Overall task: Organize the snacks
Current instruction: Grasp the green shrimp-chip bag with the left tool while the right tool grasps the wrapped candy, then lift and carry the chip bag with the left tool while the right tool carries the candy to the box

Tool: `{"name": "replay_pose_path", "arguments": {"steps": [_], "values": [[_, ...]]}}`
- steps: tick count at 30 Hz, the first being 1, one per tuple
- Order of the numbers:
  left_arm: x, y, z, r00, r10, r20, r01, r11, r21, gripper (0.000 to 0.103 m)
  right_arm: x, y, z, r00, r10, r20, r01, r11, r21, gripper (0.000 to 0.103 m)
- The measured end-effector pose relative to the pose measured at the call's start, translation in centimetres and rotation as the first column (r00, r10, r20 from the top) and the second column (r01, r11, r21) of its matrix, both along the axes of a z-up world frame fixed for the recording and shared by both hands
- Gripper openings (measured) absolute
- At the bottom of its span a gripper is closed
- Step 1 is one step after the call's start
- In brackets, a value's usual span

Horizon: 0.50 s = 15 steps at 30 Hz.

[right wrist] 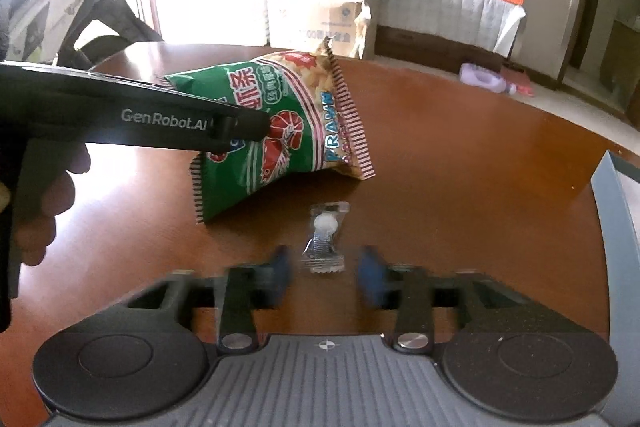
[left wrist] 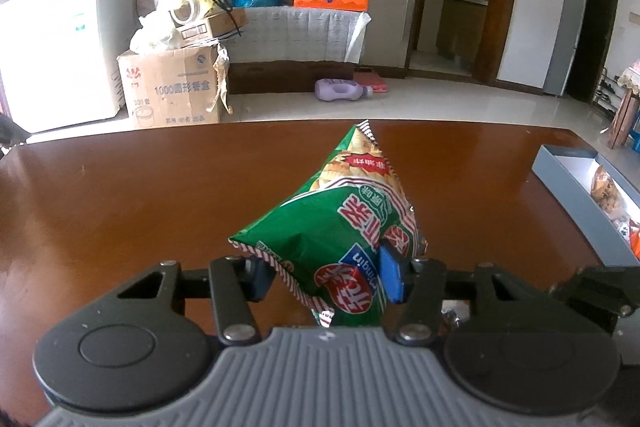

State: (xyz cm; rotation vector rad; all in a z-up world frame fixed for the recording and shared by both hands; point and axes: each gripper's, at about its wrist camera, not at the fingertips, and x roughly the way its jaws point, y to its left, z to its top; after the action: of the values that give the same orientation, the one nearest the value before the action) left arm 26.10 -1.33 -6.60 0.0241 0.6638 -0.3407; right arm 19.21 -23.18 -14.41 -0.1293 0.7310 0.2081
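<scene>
Pinching the green snack bag between its blue-padded fingers, the left gripper holds it tilted above the brown worktop, one corner poking up and away. From the right wrist view that same bag hangs left of centre and further off, the left gripper reaching in from the left. Nearer, a small clear-wrapped candy lies flat on the worktop, and the right gripper has its fingers spread on either side of the near end, apart from it. Over on the right edge, a grey-blue box sits with snacks inside.
</scene>
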Motion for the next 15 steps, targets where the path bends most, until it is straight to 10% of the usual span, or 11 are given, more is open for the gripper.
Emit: {"name": "replay_pose_path", "arguments": {"steps": [4,8,15], "values": [[-0.3,0.2,0.0,1.000,0.002,0.003,-0.002,1.000,0.003,0.051,0.4,0.8,0.2,1.000,0.001,0.029,-0.001,1.000,-0.005,0.065],[-0.7,0.1,0.1,1.000,0.007,0.012,-0.007,1.000,0.009,0.051,1.1,1.2,-0.4,0.999,0.038,-0.007,-0.038,0.999,0.003,0.025],[-2.0,-0.3,0.3,0.999,0.017,0.039,-0.018,1.000,0.011,0.045,0.6,1.2,0.1,0.998,0.060,-0.018,-0.060,0.998,-0.011,0.025]]}}
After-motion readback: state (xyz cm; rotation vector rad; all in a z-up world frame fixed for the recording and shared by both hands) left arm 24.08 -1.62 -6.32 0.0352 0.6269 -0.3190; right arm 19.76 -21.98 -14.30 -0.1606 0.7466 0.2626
